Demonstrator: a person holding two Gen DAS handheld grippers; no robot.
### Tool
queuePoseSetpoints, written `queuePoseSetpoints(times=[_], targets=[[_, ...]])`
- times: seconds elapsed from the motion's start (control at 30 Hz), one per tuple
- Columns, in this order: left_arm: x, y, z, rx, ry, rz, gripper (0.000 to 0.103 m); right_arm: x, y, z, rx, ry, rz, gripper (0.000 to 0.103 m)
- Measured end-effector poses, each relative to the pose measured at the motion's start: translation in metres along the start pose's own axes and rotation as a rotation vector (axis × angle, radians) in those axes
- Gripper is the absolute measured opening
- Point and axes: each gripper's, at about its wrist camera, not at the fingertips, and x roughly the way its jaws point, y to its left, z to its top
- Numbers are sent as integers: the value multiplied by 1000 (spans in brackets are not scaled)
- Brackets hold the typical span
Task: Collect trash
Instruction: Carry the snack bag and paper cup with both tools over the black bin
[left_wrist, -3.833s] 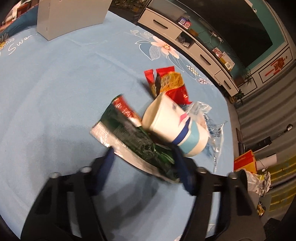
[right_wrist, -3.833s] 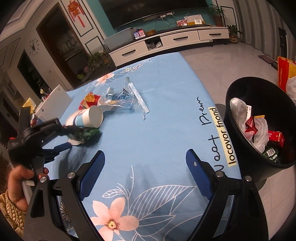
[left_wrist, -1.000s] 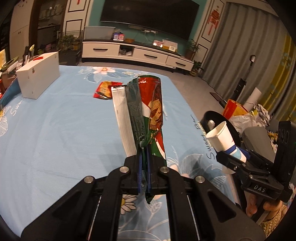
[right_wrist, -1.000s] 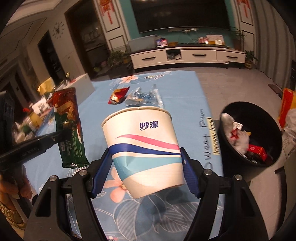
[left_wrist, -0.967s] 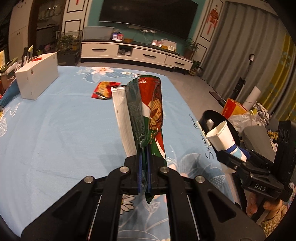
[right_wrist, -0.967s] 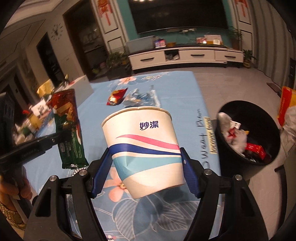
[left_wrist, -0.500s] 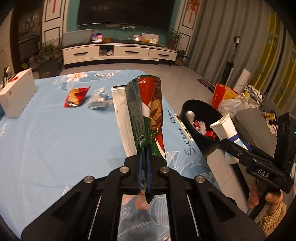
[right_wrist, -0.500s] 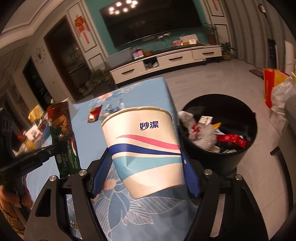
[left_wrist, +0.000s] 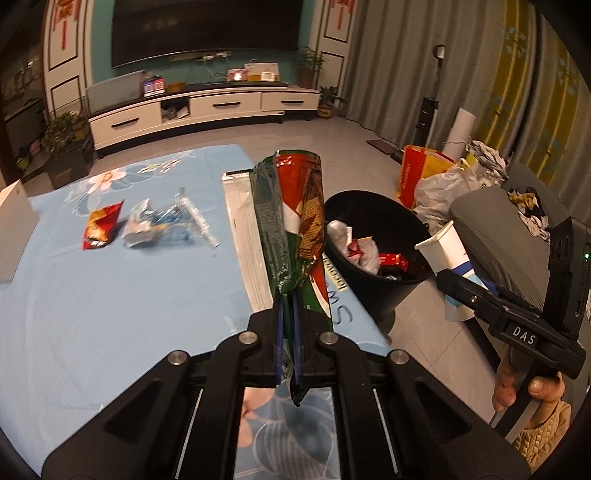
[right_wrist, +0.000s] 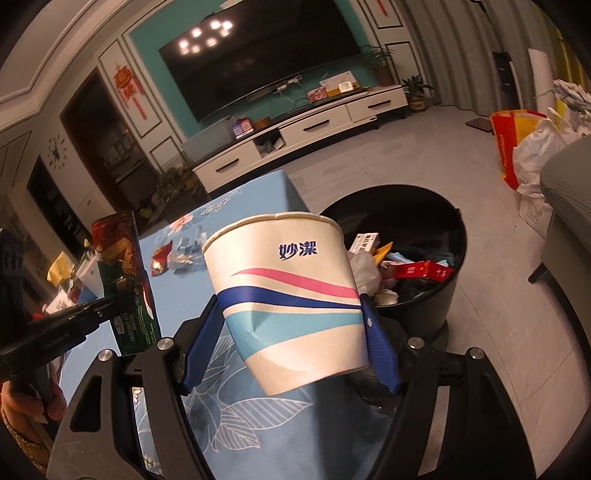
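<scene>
My left gripper (left_wrist: 287, 314) is shut on a green and red wafer wrapper (left_wrist: 291, 214) and holds it upright above the blue tablecloth (left_wrist: 92, 295); the wrapper also shows in the right wrist view (right_wrist: 127, 280). My right gripper (right_wrist: 291, 325) is shut on a white paper cup (right_wrist: 291, 295) with blue and pink stripes, held over the table's right edge next to the black trash bin (right_wrist: 452, 295). The cup also shows in the left wrist view (left_wrist: 448, 247) beside the bin (left_wrist: 376, 291). A red snack packet (left_wrist: 99, 225) and clear plastic wrappers (left_wrist: 166, 225) lie on the table.
The bin holds several wrappers and stands on the floor right of the table. A white box (left_wrist: 14, 229) sits at the table's left edge. Bags (left_wrist: 436, 181) and a grey chair (left_wrist: 506, 240) stand beyond the bin. A TV cabinet (left_wrist: 203, 110) lines the far wall.
Both grippers have swung right toward the bin with the wrapper and cup still held. The bin is now larger and closer in both views.
</scene>
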Motion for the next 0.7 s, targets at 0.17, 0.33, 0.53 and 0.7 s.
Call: queuePoseSetpoints(times=[0.17, 0.33, 0.53, 0.7], targets=[[15, -20, 19, 29, -6, -37, 6, -4, -22, -1, 45, -20, -34, 71], [35, -36, 34, 51, 4, -79, 6, -1, -41, 1, 80, -28, -67, 71], [65, -65, 57, 85, 20, -127, 6, 8, -64, 11, 124, -49, -96, 71], [94, -83, 71, 113, 41, -125, 6, 18, -79, 19, 148, -68, -108, 72]])
